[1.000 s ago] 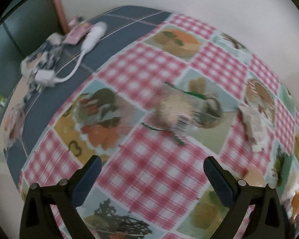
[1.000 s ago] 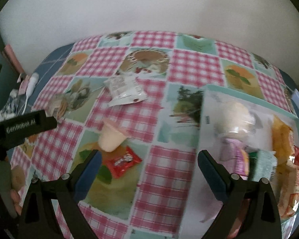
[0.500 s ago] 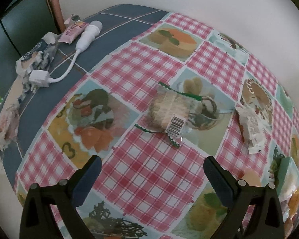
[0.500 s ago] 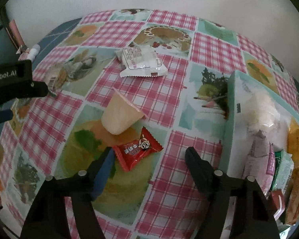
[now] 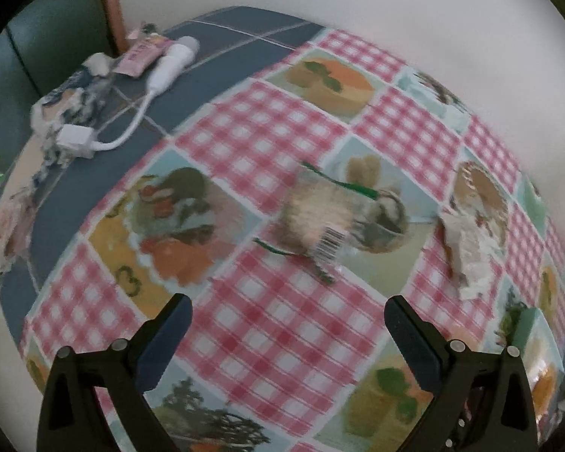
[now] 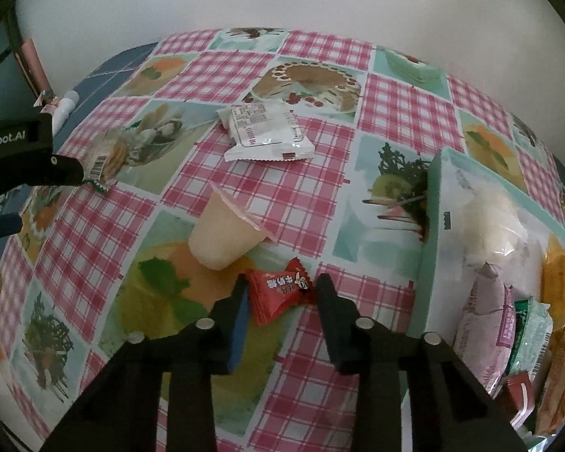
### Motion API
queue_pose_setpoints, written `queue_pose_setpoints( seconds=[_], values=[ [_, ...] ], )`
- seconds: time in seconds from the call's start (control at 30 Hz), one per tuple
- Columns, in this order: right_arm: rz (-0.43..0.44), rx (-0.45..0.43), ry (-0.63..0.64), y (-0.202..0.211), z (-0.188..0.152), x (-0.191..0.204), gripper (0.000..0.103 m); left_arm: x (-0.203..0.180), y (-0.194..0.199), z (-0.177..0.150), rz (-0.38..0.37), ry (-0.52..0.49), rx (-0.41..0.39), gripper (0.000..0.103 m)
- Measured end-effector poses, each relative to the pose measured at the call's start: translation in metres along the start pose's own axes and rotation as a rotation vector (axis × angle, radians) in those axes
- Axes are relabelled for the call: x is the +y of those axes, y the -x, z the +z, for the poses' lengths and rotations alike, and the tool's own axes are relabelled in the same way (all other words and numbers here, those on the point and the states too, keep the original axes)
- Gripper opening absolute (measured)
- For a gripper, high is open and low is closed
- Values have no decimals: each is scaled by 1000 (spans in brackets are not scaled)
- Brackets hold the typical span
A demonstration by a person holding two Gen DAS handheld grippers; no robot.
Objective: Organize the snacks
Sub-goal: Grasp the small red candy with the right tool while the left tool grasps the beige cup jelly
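My right gripper [image 6: 280, 292] has its jaws close around a red candy wrapper [image 6: 280, 293] lying on the checked tablecloth; the fingers sit on both sides of it. A peach jelly cup [image 6: 224, 233] lies tipped just behind it. A white packet [image 6: 267, 133] lies farther back. My left gripper [image 5: 288, 318] is open and empty above the cloth, short of a clear cracker pack with a barcode [image 5: 320, 218], which also shows in the right wrist view [image 6: 107, 156]. A mint tray [image 6: 431, 226] at right holds several snacks.
A white charger and cable [image 5: 132, 113], a pink tube [image 5: 141, 52] and a crumpled wrapper [image 5: 62, 103] lie on the blue cloth at far left. The white packet also shows in the left wrist view [image 5: 469, 260]. A white wall stands behind the table.
My right gripper has come down over the red candy and its jaws have narrowed around it. My left gripper has drifted slightly, still open above the cracker pack.
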State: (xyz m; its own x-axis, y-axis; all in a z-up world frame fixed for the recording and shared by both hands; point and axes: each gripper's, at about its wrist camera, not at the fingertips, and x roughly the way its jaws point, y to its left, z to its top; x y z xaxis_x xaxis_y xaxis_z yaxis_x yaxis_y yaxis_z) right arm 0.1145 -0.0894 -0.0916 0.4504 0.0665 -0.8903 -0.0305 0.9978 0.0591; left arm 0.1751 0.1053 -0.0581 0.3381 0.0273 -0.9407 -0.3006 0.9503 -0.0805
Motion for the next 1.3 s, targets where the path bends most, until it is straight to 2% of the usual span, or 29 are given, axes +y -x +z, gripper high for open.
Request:
queue_pose_setpoints(
  seconds=[0.07,0.13,0.33,0.53,0.7,0.9,1.13,1.17,1.2,1.3],
  values=[
    [6,-5,-6,0,-1,-4,26,-7,0,-1,-30,-12,12,103],
    [21,-12,-15,1,-2,-8,24,-17,1,-3,-57,-34,23,103],
    [40,-21,-24,3,-7,-15,23,-39,1,-8,-163,-88,61,103],
    [75,-21,-72,4,-9,-25,22,-58,-3,-14,-212,-151,93,103],
    [72,-21,-80,4,-10,-28,22,-74,-3,-20,-269,-203,106,101],
    [74,-16,-87,4,-9,-29,22,-94,-7,-31,-284,-273,131,89],
    [75,-13,-92,4,-9,-32,22,-111,-17,-39,-293,-322,162,84],
    [76,-13,-93,4,-9,-32,22,-112,-18,-40,-296,-323,165,76],
    [77,-13,-94,4,-9,-32,22,-112,-20,-41,-294,-324,170,73],
    [79,-13,-98,3,-9,-33,22,-115,-26,-43,-273,-332,183,71]
  ],
)
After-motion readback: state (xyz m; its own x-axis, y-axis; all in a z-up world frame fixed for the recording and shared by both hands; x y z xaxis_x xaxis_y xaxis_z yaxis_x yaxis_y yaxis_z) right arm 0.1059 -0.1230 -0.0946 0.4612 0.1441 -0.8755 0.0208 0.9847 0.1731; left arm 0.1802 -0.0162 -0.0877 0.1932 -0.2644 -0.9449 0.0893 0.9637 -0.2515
